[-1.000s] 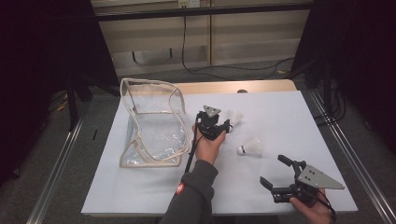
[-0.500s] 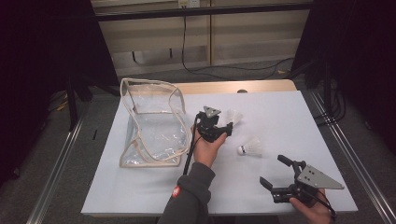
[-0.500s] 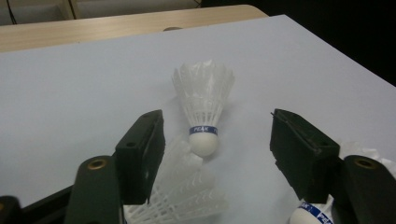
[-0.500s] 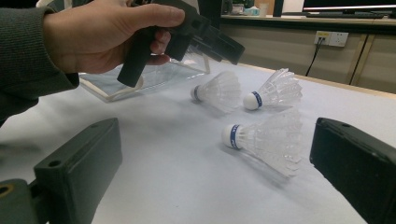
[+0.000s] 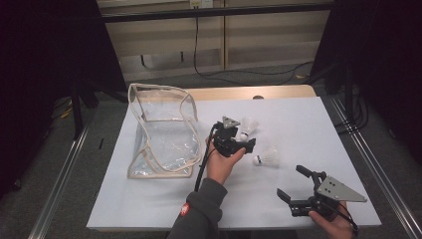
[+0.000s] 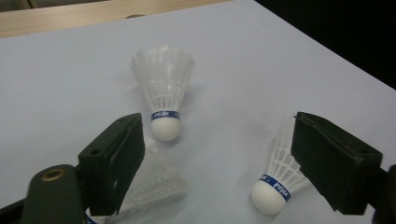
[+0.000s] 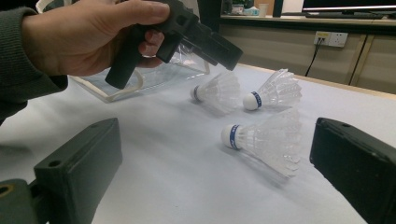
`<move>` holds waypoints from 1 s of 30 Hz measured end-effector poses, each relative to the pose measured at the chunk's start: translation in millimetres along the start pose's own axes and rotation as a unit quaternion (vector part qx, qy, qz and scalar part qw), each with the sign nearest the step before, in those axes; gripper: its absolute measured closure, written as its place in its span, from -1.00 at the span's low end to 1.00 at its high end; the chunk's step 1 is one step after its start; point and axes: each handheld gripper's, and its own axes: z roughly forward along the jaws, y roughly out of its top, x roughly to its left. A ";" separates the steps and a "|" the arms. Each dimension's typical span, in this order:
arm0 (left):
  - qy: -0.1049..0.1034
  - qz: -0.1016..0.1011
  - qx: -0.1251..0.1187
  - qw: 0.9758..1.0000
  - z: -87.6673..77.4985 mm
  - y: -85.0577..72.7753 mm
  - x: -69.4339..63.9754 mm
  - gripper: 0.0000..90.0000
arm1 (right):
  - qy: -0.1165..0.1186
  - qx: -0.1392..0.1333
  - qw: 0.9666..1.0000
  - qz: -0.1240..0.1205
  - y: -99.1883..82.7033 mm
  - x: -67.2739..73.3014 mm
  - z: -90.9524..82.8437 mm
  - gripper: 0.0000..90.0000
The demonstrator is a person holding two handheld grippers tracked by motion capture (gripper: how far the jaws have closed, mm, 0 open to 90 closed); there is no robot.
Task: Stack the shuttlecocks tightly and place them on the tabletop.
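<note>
Three white shuttlecocks with blue bands lie on the white table. My left gripper [image 5: 245, 138] hovers over them near the middle, held in a hand. Its jaws have just been opening and stand open [image 6: 219, 163], pressing on nothing. One shuttlecock [image 6: 163, 93] lies ahead between the jaws, one [image 6: 280, 179] by the right jaw, and one [image 6: 154, 186] partly under the left jaw. My right gripper [image 5: 292, 183] rests at the near right, open [image 7: 215, 172], facing the nearest shuttlecock [image 7: 266, 140]; the other shuttlecocks [image 7: 273, 93] [image 7: 217, 91] lie beyond it.
A clear plastic zip bag [image 5: 159, 132] with beige trim lies at the table's left, beside the left hand. The wooden table edge [image 5: 278, 92] runs along the far side. Metal rails [image 5: 378, 174] flank the table.
The left gripper's jaws look wider apart and the left hand has shifted very slightly. The right gripper and the two plainly seen shuttlecocks have stayed put.
</note>
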 end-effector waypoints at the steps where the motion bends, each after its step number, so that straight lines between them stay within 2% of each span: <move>1: -0.002 0.002 -0.002 1.000 -0.4 -0.1 -0.9 -0.67 | 0.000 0.000 1.000 0.000 -0.1 0.0 -0.1 -0.96; 4: -0.014 0.002 -0.012 1.000 -3.2 -1.7 -2.0 -0.70 | 0.000 0.000 1.000 0.000 0.0 0.0 -0.2 -0.96; 6: -0.017 0.003 -0.010 1.000 -3.7 -3.6 -2.5 -0.74 | 0.000 0.000 1.000 -0.001 -0.1 -0.2 -0.2 -0.96; 8: -0.017 0.013 -0.006 1.000 -4.3 -5.7 -4.0 -0.75 | 0.000 0.000 1.000 -0.002 -0.2 -0.4 -0.2 -0.96; 12: -0.029 0.016 -0.004 0.999 -6.0 -9.5 -6.1 -0.78 | 0.000 0.000 1.000 0.001 -0.3 -0.1 0.1 -0.96; 15: -0.037 0.022 0.008 0.999 -7.0 -10.7 -7.8 -0.83 | -0.001 0.001 1.000 0.000 -0.2 0.0 0.2 -0.96; 22: -0.054 0.033 0.005 0.998 -11.1 -16.2 -13.7 -0.84 | 0.000 0.001 1.000 0.001 -0.5 -0.8 0.0 -0.96; 28: -0.056 0.043 0.011 0.997 -12.4 -22.8 -14.7 -0.86 | 0.000 0.002 1.000 0.001 -0.9 -0.9 0.5 -0.96; 30: -0.065 0.042 0.013 0.997 -12.9 -23.9 -15.7 -0.87 | -0.001 0.002 1.000 0.002 -1.0 -0.9 0.6 -0.96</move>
